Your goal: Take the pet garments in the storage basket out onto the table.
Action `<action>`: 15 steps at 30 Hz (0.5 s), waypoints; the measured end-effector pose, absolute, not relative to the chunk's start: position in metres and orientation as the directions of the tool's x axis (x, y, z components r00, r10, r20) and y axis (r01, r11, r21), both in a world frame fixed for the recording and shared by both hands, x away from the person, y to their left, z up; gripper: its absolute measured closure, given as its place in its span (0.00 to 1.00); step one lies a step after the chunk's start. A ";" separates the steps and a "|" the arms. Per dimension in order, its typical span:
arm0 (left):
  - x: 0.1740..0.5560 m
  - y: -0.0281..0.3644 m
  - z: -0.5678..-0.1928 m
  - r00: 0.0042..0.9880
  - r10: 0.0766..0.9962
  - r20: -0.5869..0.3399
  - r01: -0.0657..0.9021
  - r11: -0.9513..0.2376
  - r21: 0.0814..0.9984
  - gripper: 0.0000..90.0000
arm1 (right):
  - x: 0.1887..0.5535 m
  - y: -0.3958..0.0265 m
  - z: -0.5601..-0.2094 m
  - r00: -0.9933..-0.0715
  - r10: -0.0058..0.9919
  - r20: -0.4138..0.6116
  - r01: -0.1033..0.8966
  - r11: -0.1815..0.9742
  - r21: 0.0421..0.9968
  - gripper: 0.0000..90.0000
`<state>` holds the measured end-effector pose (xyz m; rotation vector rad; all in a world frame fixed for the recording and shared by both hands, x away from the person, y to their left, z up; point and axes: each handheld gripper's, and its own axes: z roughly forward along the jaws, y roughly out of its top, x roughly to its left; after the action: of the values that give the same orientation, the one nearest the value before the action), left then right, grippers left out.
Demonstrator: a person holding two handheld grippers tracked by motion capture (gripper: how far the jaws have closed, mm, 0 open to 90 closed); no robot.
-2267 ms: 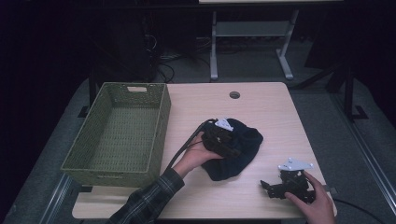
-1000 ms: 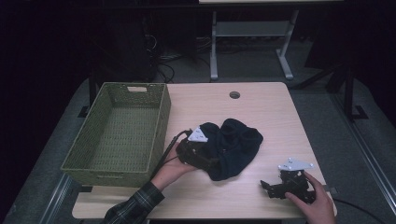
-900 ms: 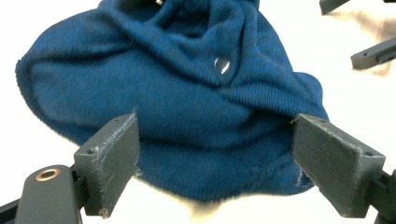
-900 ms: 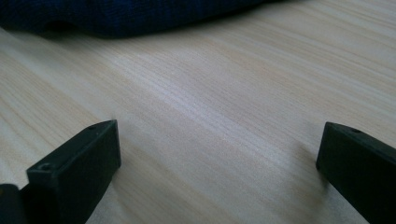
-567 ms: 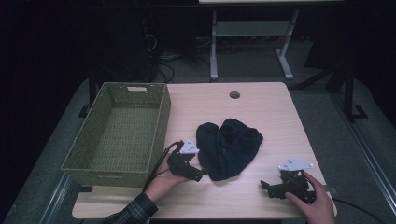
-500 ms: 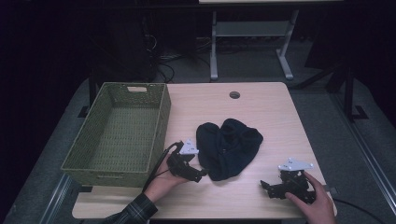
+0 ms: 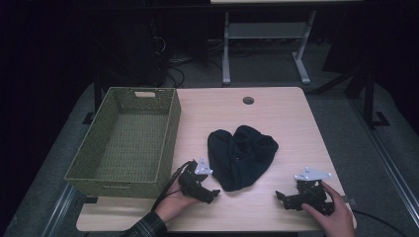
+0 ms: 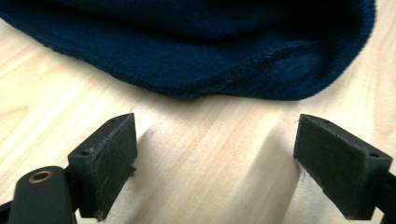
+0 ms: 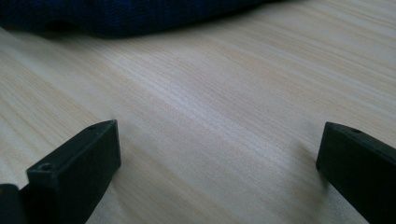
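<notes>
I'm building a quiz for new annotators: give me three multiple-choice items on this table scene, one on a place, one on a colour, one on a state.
1. Where does the basket stand on the table?
A. At its left side
B. At its right side
C. On the cloth

2. What colour is the cloth?
A. White
B. Dark blue
C. Red

3. How stands the left gripper?
A. Shut on the cloth
B. Shut on nothing
C. Open, short of the cloth

Answers:
1. A: the high view shows the basket along the left edge, the cloth lying apart to its right.
2. B: the left gripper view shows dark blue knit.
3. C: in the left gripper view the jaws stand wide apart over bare wood, the cloth's edge beyond them.
</notes>
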<state>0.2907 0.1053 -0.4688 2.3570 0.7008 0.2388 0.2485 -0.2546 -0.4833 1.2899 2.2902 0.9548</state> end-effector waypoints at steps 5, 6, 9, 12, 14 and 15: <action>0.289 0.108 -0.474 0.839 0.544 -0.001 0.399 -0.614 0.681 0.14 | 0.248 -0.255 -0.483 -0.528 0.849 0.029 0.618 0.361 0.699 0.00; 0.288 0.109 -0.475 0.840 0.543 -0.003 0.391 -0.600 0.698 0.14 | 0.248 -0.255 -0.483 -0.528 0.849 0.029 0.618 0.361 0.699 0.00; 0.287 0.112 -0.478 0.841 0.541 -0.004 0.379 -0.584 0.717 0.14 | 0.248 -0.255 -0.483 -0.528 0.849 0.029 0.618 0.360 0.699 0.00; 0.287 0.112 -0.478 0.841 0.542 -0.004 0.380 -0.584 0.717 0.14 | 0.248 -0.255 -0.483 -0.528 0.849 0.029 0.618 0.361 0.699 0.00; 0.287 0.112 -0.478 0.841 0.542 -0.004 0.380 -0.584 0.717 0.14 | 0.248 -0.255 -0.483 -0.528 0.849 0.028 0.618 0.361 0.699 0.00; 0.287 0.112 -0.478 0.841 0.542 -0.004 0.380 -0.584 0.718 0.14 | 0.248 -0.255 -0.483 -0.528 0.849 0.029 0.618 0.361 0.699 0.00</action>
<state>0.2869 0.1117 -0.4779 2.2616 0.6680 0.2766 0.2484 -0.2546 -0.4833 1.2902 2.2900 0.9547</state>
